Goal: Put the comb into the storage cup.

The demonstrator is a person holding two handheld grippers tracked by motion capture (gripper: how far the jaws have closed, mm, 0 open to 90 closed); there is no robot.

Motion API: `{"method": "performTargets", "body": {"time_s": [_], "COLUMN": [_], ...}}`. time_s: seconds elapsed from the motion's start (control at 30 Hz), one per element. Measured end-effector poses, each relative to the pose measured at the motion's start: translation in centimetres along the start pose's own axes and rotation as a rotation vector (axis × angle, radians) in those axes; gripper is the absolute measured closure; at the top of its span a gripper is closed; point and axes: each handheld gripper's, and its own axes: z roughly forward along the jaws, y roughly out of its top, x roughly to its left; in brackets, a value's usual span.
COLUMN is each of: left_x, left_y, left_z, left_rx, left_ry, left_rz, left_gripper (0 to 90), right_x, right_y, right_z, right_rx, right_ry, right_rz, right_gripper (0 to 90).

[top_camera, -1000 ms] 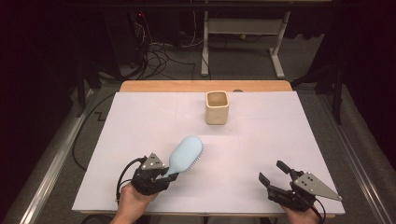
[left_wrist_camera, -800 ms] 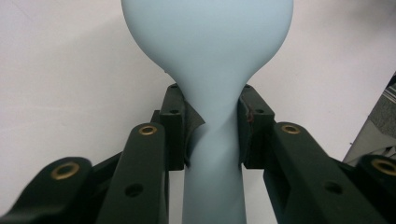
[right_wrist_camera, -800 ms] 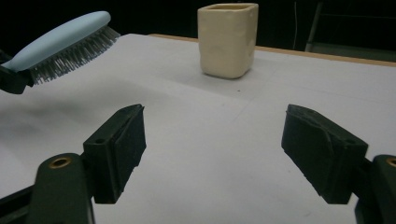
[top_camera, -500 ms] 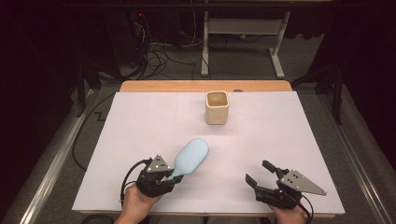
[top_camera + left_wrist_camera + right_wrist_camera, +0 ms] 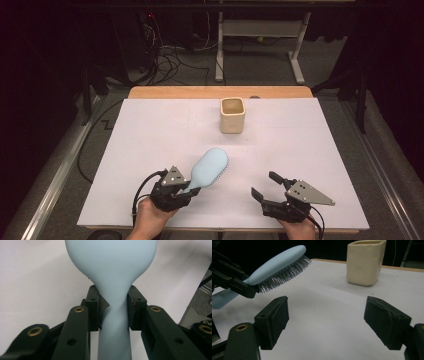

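Over on the left, the left gripper (image 5: 192, 187) has its jaws clamped on the narrow neck of the hairbrush (image 5: 210, 169), and in the left gripper view you can see the pads (image 5: 93, 306) pressing that pale blue handle from both sides. The brush is held clear of the white table (image 5: 150, 145), its head angled up and away toward the cup (image 5: 232, 115), bristles turned to the right and slightly down; in the right gripper view those grey bristles (image 5: 284, 271) hang above the surface with open air beneath them. The brush sits on the near side of the cup and somewhat to its left, well apart from it. The cup, a cream square-sided one, stands upright near the far edge of the table, mouth open to the top. Moving right, the right gripper (image 5: 265, 185) is low over the table on the near side of the cup, a little to its right, and pointing leftward toward the brush. Its jaws have just been opening and now stand wide apart with nothing between them, only bare table showing in the gap between the two black pads (image 5: 278, 315).
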Motion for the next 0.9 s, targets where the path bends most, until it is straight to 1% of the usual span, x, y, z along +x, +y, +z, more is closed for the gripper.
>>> {"method": "performTargets", "body": {"time_s": [0.2,0.3,0.63,0.73,0.9], "left_x": [-0.3,-0.5,-1.3,-1.5,-1.9], "left_y": [0.1,0.2,0.5,0.6,0.8], "left_z": [0.2,0.3,0.6,0.7,0.9], "left_rx": [-0.001,0.000,-0.010,-0.010,-0.017], "left_ry": [0.000,-0.004,-0.008,-0.015,-0.027], "left_rz": [0.013,0.018,0.042,0.053,0.057], "left_gripper": [68.9,68.9,68.9,68.9,68.9], "right_x": [0.6,1.0,1.8,2.0,2.4], "right_y": [0.1,0.2,0.6,0.8,1.0], "right_z": [0.8,1.3,2.6,2.9,3.7], "right_rx": [0.010,0.016,0.022,0.028,0.041], "right_ry": [0.026,0.046,0.093,0.106,0.129], "right_rz": [0.001,0.000,0.020,0.021,0.032], "right_gripper": [18.7,18.4,17.3,17.2,16.6]}}
